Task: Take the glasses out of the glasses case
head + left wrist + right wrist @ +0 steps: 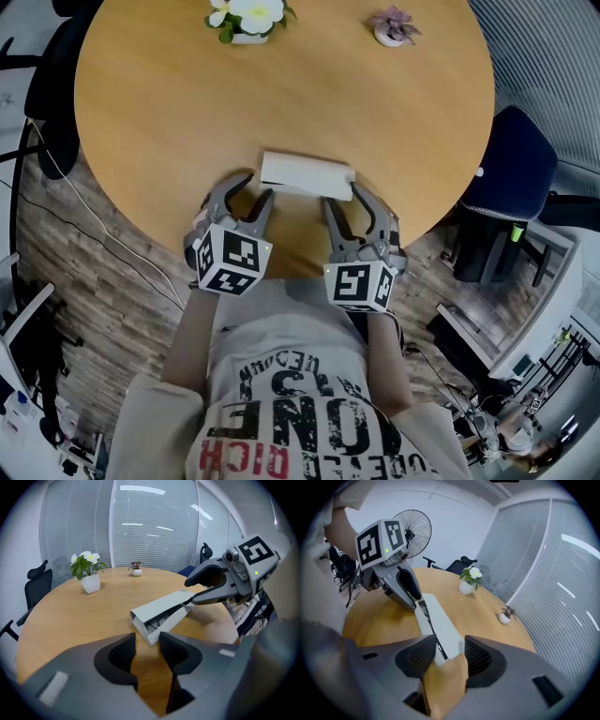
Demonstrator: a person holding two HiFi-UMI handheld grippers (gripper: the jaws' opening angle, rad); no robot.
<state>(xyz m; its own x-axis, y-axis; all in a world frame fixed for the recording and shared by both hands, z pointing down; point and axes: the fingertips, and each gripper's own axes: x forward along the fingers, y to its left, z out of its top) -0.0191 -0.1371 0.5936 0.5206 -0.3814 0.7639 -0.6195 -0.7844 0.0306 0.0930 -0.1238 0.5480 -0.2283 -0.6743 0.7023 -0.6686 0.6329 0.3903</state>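
Seen from above, a round wooden table (281,94) fills the upper frame. A white glasses case (305,173) lies near its lower edge at centre, and the person's two hand-held grippers reach in from the bottom of the frame. The step in hand appears to be opening the case and getting at its contents. This would likely go best with one gripper steadying the case body flat on the table while the other moves. The lid (161,604) already stands ajar. It would be better lifted by its edge than squeezed, since a squeeze could press it back down on what is inside. A dark shape, probably the glasses (158,620), shows in the open end in the left gripper view. They are probably light and easy to snag, so a slow grasp on the frame looks safer than one on a lens. At lower left of centre, the left gripper (255,190) has its jaws moderately apart. Only bare table shows between them, and the left end of the case lies just beyond the tips, so it holds nothing. At lower right of centre, the right gripper (345,197) also has its jaws parted. They straddle the right end of the case, which sits between the pads. One pad seems to touch the case, but the jaws do not look closed on it.
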